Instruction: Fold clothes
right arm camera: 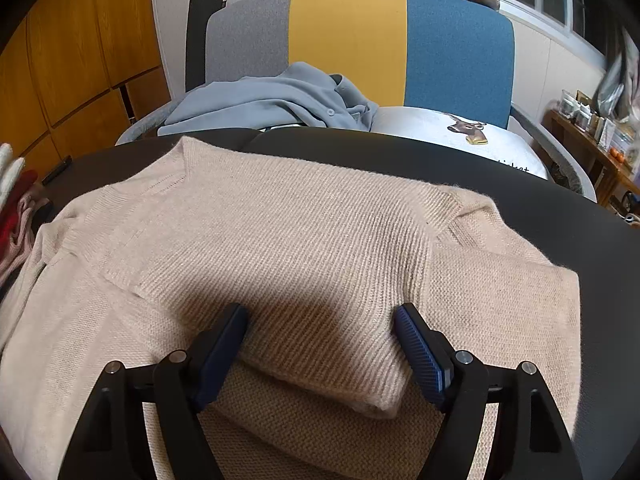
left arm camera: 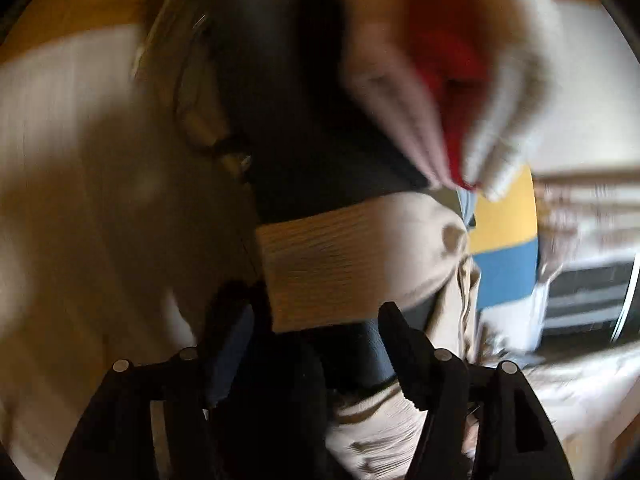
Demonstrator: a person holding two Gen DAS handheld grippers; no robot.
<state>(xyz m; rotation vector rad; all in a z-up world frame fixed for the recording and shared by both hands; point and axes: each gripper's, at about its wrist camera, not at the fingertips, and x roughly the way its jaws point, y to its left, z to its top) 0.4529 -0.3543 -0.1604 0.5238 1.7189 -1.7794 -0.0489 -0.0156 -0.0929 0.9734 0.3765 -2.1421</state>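
Now the beige sweater (right arm camera: pixel 280 240) lies partly folded on the dark table (right arm camera: pixel 540 184). Right gripper (right arm camera: pixel 320 344) stands spread over its folded hem, pads apart. Left gripper (left arm camera: pixel 316 332) is spread too, its view blurred.

Your beige knit sweater (right arm camera: pixel 280 248) lies flat across the dark bench (right arm camera: pixel 560 220). You have one ribbed part folded over its middle, the hem toward you

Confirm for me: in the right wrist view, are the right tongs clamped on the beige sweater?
No, the right tongs stand open, their pads apart on either side of a folded ridge of the beige sweater.
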